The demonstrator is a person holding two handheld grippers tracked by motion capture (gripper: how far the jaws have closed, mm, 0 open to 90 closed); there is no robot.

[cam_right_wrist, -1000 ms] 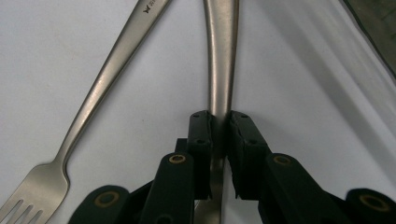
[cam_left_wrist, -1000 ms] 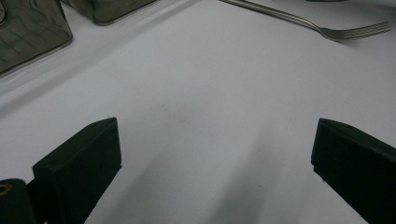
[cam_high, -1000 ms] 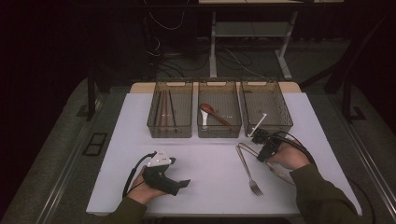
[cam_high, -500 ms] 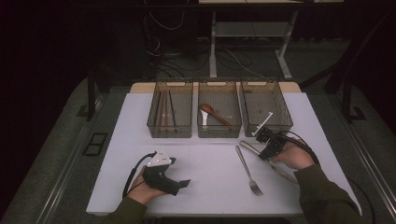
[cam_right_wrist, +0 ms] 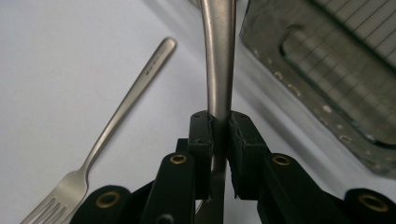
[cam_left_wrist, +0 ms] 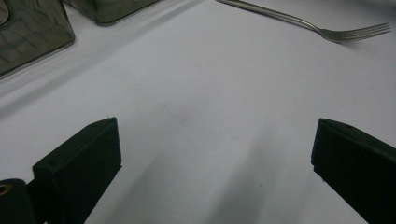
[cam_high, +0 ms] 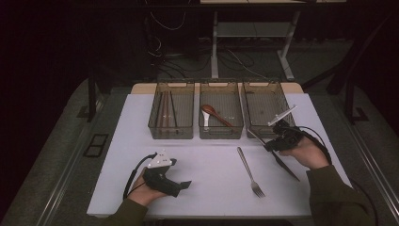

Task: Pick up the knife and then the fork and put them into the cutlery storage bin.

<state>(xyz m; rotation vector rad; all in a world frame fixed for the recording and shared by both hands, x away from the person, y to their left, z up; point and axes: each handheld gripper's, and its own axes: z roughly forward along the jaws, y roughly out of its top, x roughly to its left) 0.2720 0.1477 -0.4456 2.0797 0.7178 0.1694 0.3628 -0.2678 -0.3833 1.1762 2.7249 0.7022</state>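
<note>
Three clear bins are sitting side by side at the far edge of a white table (cam_high: 207, 155) in the high view. The left bin (cam_high: 171, 117) is holding a few long sticks, the middle bin (cam_high: 221, 117) one wooden spoon (cam_high: 214, 114), and the right bin (cam_high: 266, 113) is looking bare. One fork (cam_high: 249, 172) is lying flat on the table in front of the bins. The right gripper (cam_high: 271, 145) is hovering just beside the right bin, pinching one piece of metal cutlery (cam_high: 258, 137) whose end is pointing toward that bin; what kind of cutlery it is cannot be told. The left gripper (cam_high: 183, 186) is resting near the front edge, well apart from the fork.

In the left gripper view, its two jaws are standing spread wide over bare table, with the fork (cam_left_wrist: 308, 23) beyond.

In the right gripper view, two pads are pressing on the cutlery handle (cam_right_wrist: 218, 70), with the fork (cam_right_wrist: 116, 126) lying to one side and the bin (cam_right_wrist: 327, 70) to the other.
</note>
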